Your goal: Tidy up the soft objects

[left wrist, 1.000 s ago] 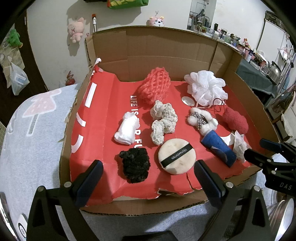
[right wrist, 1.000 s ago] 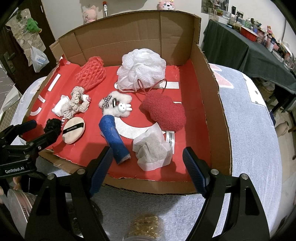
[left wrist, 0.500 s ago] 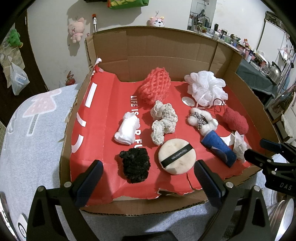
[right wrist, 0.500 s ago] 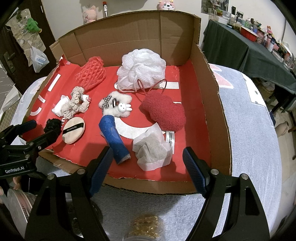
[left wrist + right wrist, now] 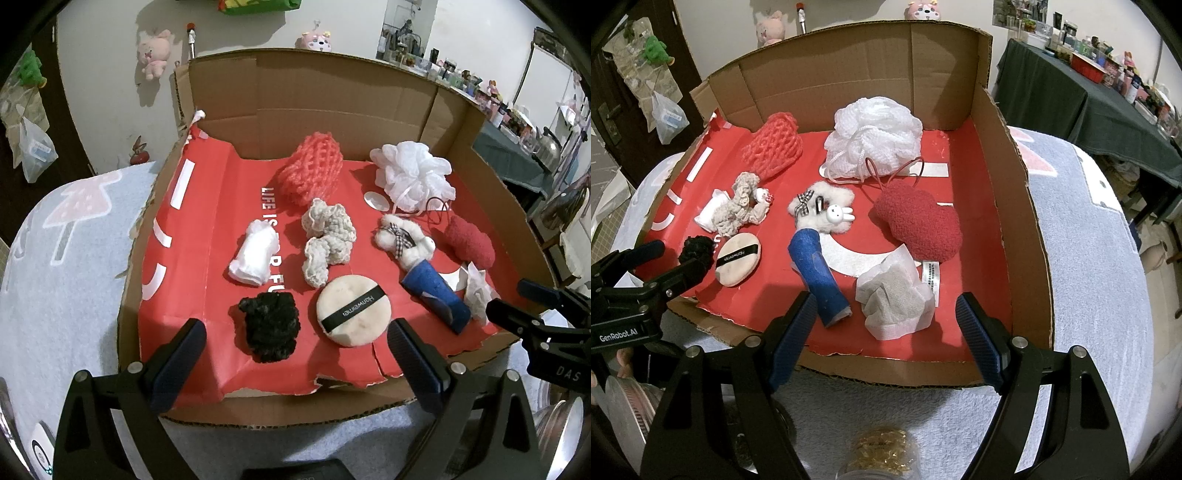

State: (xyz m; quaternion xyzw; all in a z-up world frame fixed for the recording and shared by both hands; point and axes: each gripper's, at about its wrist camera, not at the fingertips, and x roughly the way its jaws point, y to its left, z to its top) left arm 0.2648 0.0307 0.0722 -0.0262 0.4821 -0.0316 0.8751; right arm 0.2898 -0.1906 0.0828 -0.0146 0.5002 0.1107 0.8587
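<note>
Ten soft things lie spread apart inside the cardboard box (image 5: 458,122), fitting either sorted or awaiting sorting, while left fingers (image 5: 295,362) and right fingers (image 5: 886,336) hover open, empty.

Gold-filled jar (image 5: 881,456) cut off below; black fluffy puff (image 5: 698,251) partly behind left tongs (image 5: 674,264).

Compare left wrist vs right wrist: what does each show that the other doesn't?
Left wrist only: the kettle on the far table.
Right wrist only: the rabbit charm on the white fluffy clip, and a jar of gold bits.
Both: the blue roll, powder puff and white bath pouf, in the cardboard box.
</note>
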